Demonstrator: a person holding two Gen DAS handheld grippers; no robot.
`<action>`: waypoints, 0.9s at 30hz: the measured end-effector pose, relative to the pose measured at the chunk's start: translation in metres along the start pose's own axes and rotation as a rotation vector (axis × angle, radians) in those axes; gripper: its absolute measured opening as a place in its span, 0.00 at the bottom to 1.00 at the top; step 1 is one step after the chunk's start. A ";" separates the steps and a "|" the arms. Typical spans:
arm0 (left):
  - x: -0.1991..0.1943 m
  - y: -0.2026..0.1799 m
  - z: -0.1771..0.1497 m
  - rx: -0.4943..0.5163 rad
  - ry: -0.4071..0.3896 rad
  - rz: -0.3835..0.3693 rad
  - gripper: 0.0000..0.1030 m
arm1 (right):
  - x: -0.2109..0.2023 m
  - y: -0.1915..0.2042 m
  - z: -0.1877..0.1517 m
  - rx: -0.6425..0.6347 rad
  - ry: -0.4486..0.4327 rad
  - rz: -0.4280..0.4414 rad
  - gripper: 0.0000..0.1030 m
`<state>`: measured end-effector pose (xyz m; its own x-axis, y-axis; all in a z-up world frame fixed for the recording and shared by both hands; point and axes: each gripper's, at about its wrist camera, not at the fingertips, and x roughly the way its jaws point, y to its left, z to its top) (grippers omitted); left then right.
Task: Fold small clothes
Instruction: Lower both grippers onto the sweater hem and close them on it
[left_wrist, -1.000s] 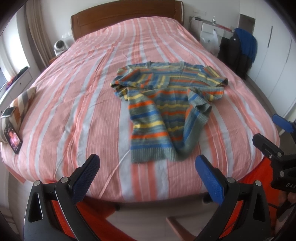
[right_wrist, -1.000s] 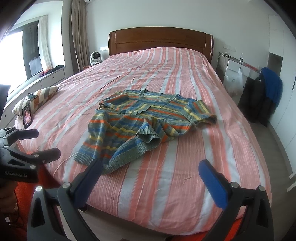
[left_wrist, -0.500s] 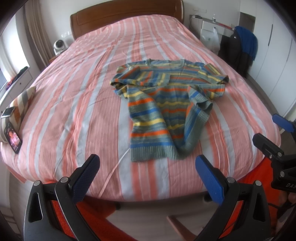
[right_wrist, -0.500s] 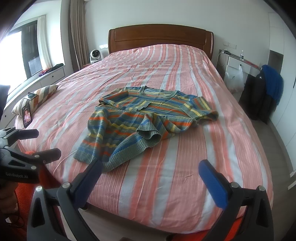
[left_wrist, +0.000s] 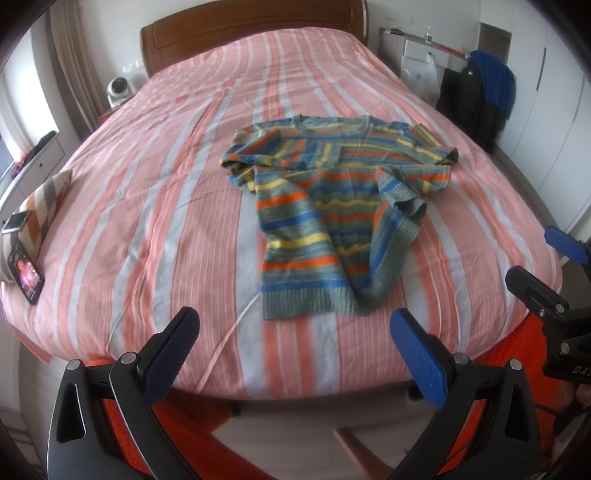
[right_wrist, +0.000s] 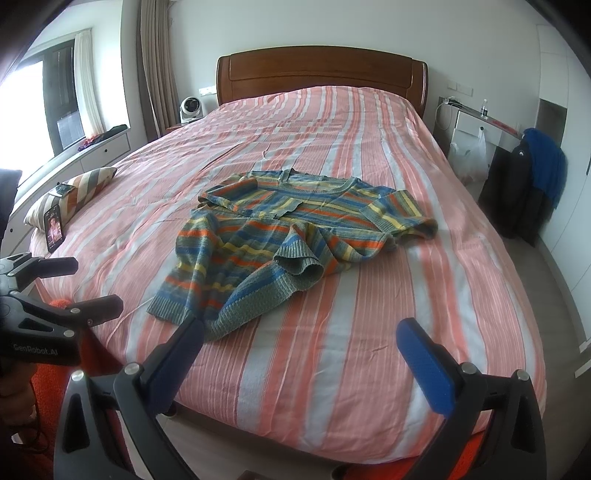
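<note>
Barely started, I'd say. The striped sweater (left_wrist: 334, 218) is lying mid-bed (left_wrist: 155, 192), sleeves flopped inward over the body (messy, not what I'd call a real fold). My left claw (left_wrist: 295, 350) and right claw (right_wrist: 310, 354) both hang spread wide and empty off the foot edge. All the real folding is left.

A rumpled striped knit sweater (right_wrist: 291, 236) lies mid-bed on the pink-striped bedspread (right_wrist: 388, 332), right gripper (right_wrist: 303, 354) spread wide near the foot edge.
</note>
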<state>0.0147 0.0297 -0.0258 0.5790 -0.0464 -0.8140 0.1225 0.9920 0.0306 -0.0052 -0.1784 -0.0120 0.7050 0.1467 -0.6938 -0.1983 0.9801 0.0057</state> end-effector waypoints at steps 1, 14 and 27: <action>0.000 0.000 0.000 0.000 0.000 -0.001 1.00 | 0.000 0.000 0.000 0.000 0.000 0.000 1.00; 0.053 0.090 0.003 -0.173 0.069 -0.024 1.00 | -0.004 -0.035 0.009 0.027 -0.088 -0.056 1.00; 0.153 0.049 -0.003 0.005 0.216 -0.010 0.56 | 0.168 -0.010 0.057 -0.145 0.185 0.227 0.99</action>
<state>0.1073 0.0715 -0.1506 0.3912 -0.0291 -0.9198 0.1318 0.9910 0.0247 0.1540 -0.1563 -0.0876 0.4983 0.3196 -0.8060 -0.4407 0.8939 0.0819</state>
